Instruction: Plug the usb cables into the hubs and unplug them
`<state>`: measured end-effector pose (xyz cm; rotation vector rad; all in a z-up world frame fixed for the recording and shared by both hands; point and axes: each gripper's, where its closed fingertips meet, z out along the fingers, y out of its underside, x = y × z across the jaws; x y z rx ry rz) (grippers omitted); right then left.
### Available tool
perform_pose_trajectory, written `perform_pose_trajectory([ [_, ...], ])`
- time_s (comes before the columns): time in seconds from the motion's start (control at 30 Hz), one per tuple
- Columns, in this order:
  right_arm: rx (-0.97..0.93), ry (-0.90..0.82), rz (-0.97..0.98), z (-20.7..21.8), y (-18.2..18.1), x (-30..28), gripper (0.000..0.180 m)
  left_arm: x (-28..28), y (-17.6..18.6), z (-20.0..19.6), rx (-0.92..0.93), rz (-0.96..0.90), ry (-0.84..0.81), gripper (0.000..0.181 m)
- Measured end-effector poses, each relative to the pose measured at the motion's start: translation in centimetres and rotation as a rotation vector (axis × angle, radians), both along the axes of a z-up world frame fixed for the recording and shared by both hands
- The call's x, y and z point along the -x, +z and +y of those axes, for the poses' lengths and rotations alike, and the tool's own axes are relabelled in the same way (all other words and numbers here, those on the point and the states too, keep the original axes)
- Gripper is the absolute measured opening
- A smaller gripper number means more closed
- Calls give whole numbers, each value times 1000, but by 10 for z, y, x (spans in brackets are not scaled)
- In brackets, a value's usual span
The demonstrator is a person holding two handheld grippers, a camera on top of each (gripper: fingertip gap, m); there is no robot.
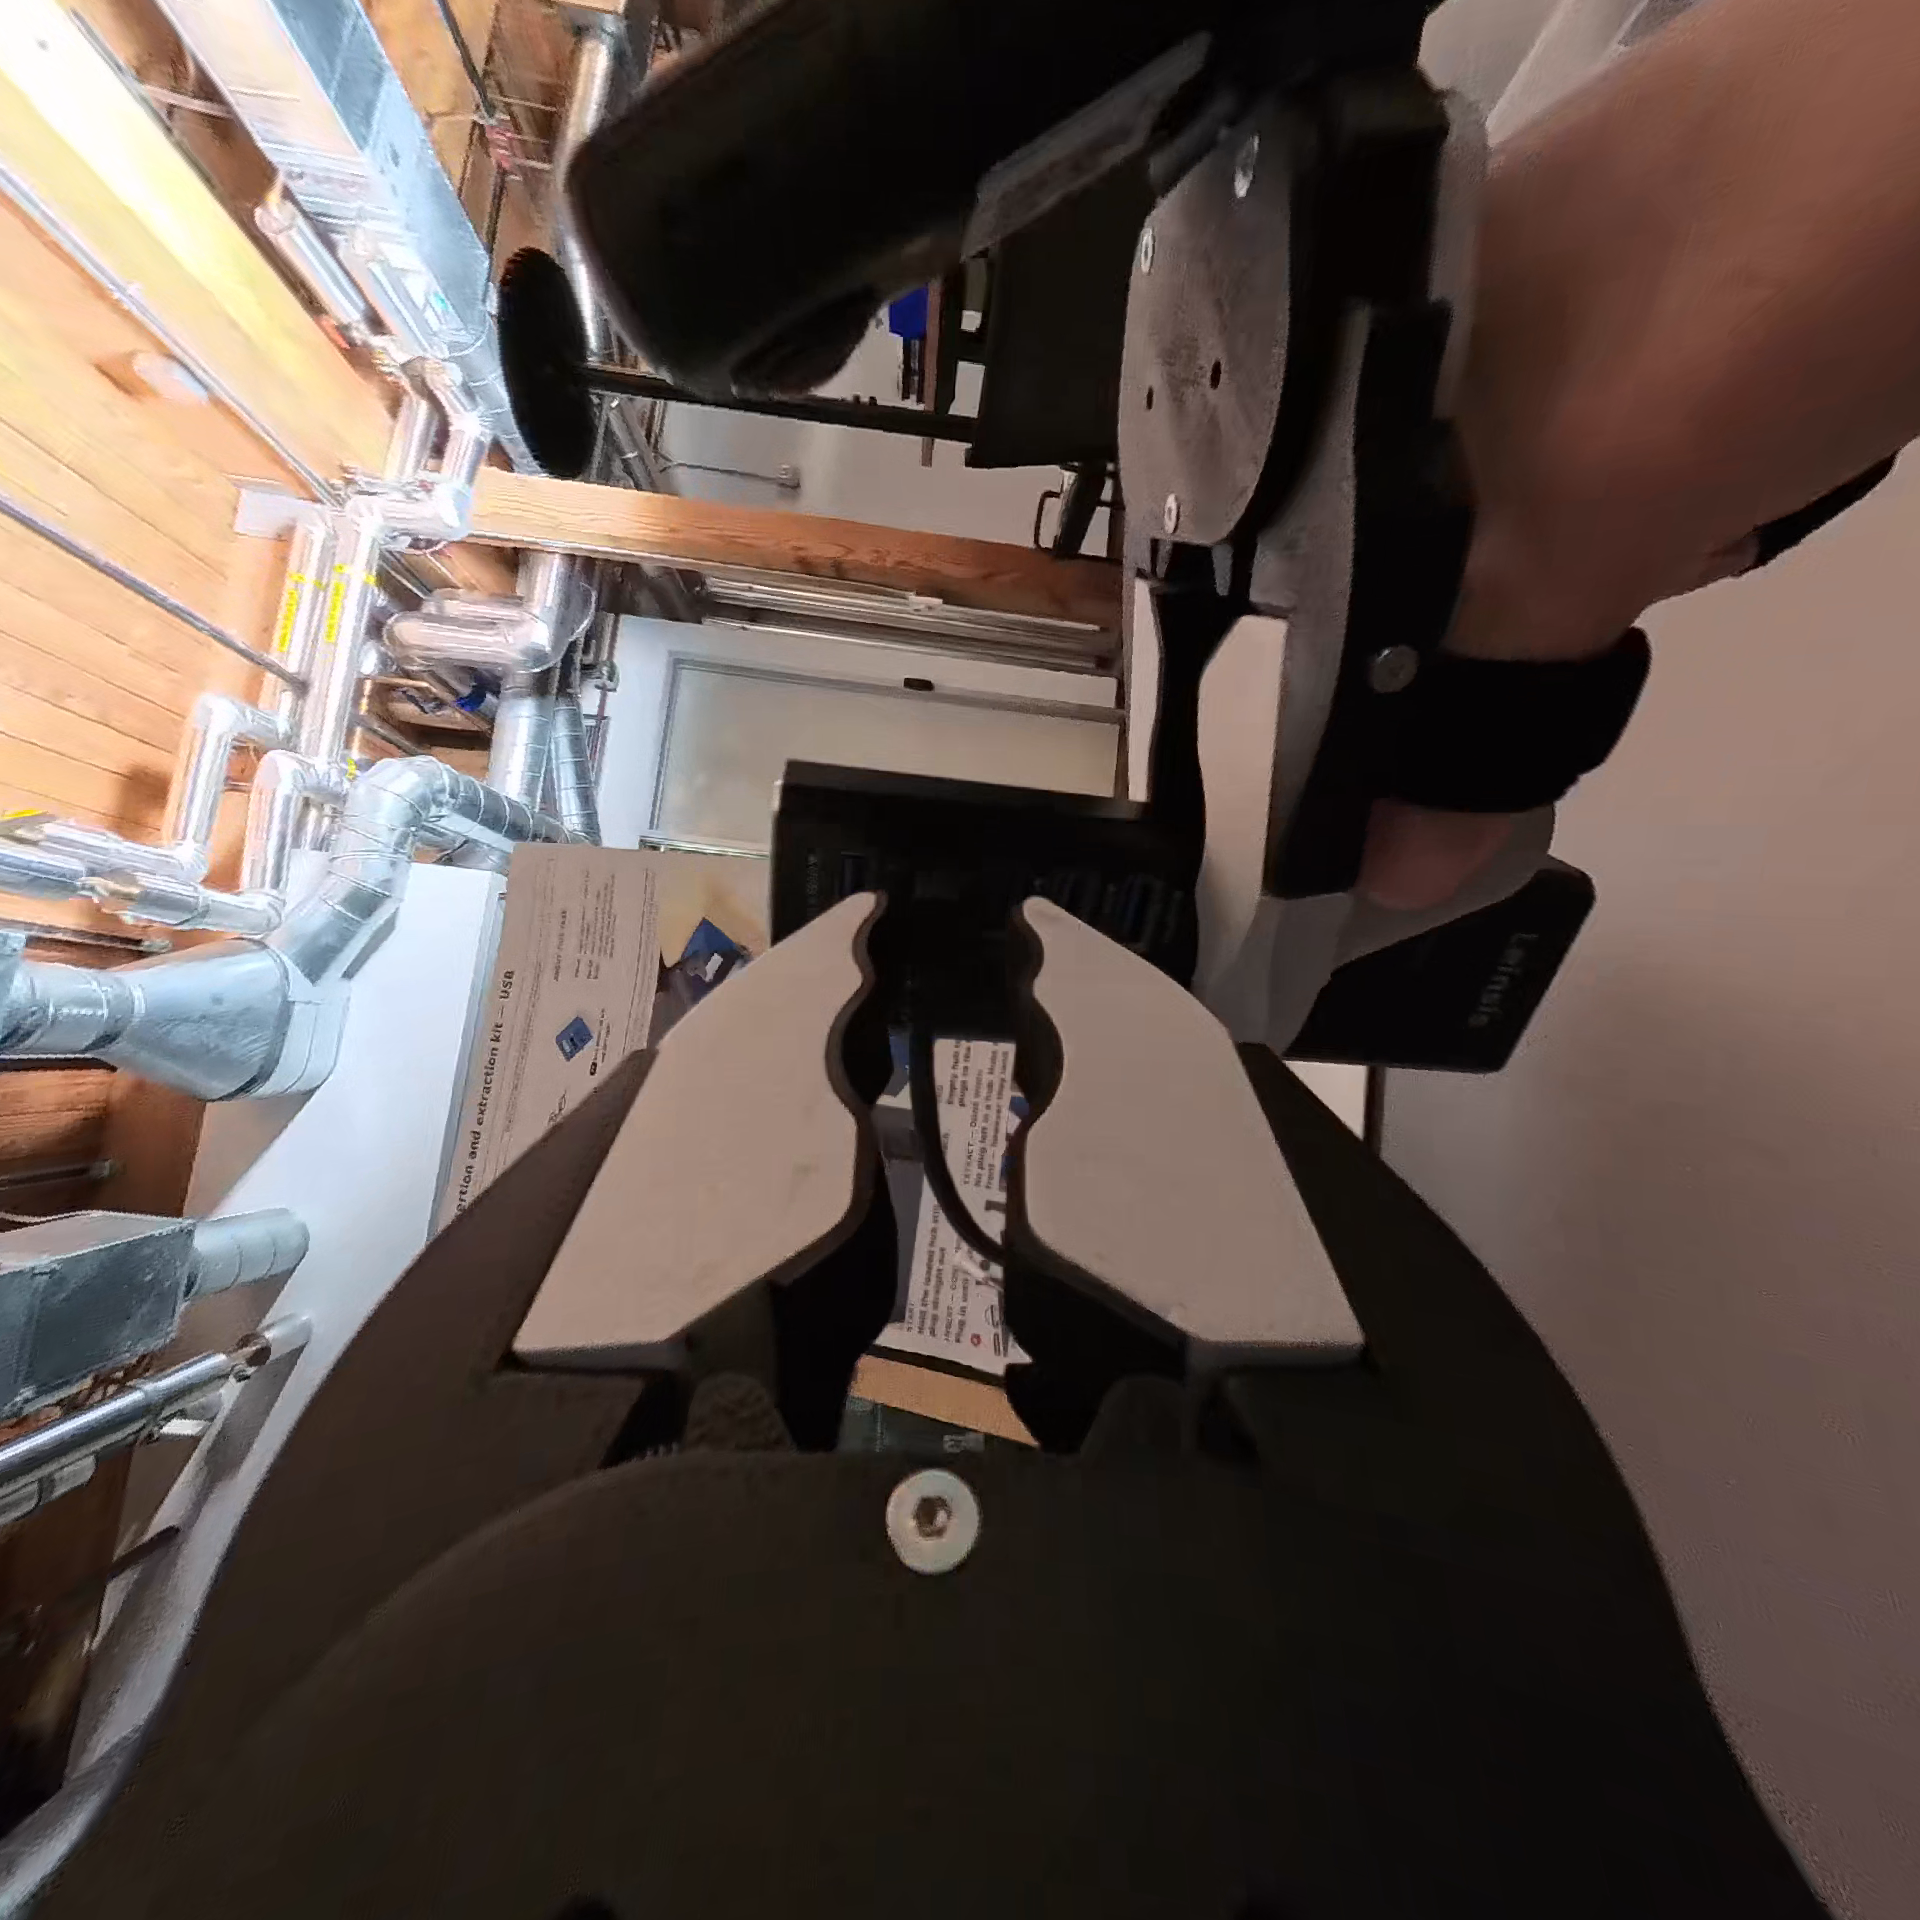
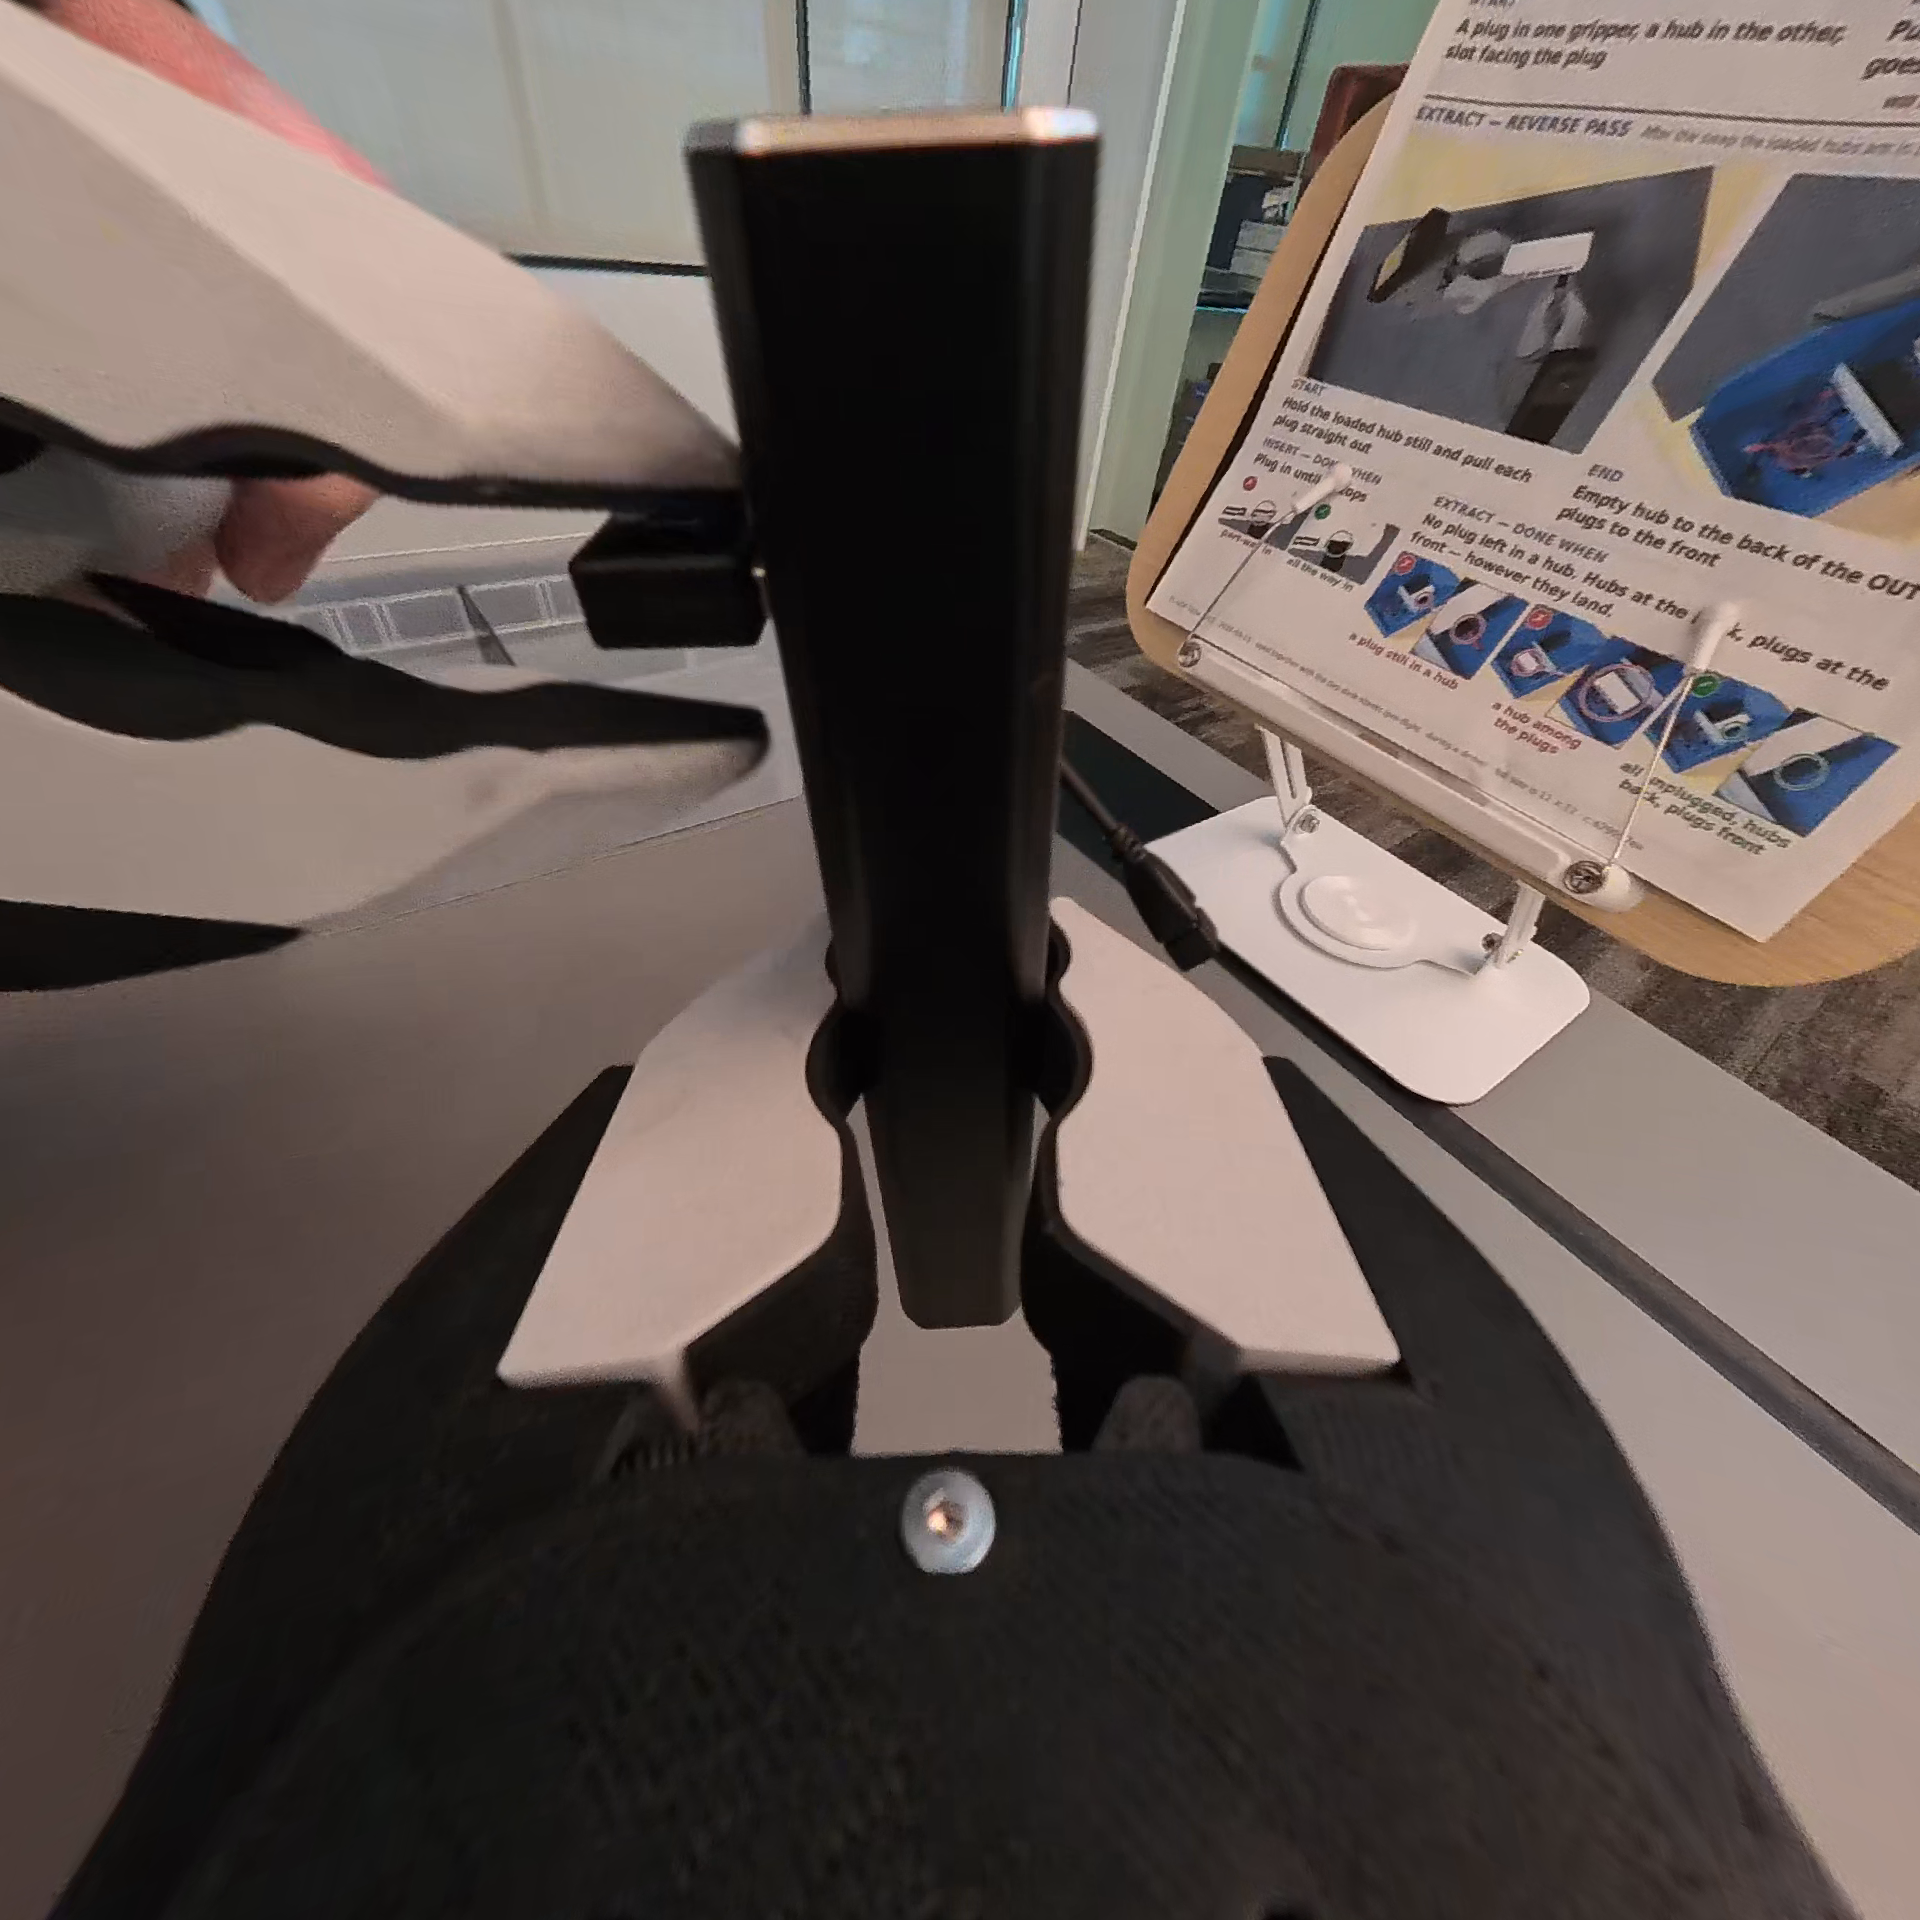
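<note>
Grey table (image 2: pixel 364 1143), far edge cut off. Printed instruction sheet on white stand (image 2: pixel 1382 935) at 2 o'clock, text blurred. Right gripper (image 2: pixel 945 997) pinching black USB hub (image 2: pixel 904 623) upright, lower end hidden between fingers. Left gripper (image 1: pixel 951 914) clamped on black USB plug (image 2: pixel 670 582), at 9 o'clock of hub; how far it is seated cannot be told. Cable (image 1: pixel 940 1143) trails back, end hidden.

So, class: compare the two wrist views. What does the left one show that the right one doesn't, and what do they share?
Left wrist view only: ceiling ducts, a printed cardboard box, and the plug's cable.

Right wrist view only: an instruction sheet on a white stand.

Both: the black hub in the right claw, and the left claw holding the USB plug against it.
</note>
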<state>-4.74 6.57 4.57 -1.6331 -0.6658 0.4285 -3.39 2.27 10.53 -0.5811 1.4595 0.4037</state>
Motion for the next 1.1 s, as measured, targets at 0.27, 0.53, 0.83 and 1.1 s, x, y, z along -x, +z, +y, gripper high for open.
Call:
perform_pose_trajectory([
  [0.27, 67, 39, 55, -5, 1, 2, 29, -3, 7, 2, -31, 31, 37, 7],
  [0.53, 223, 222, 278, -7, -8, 13, 30, -11, -1, 10, -21, 155, 102, 8],
  [0.83, 213, 303, 305, -7, -10, 14, 30, -14, -4, 10, -16, 174, 111, 8],
  [1.1, 171, 296, 349, -15, 14, 14, 31, -17, 16, -2, -39, 133, 83, 7],
])
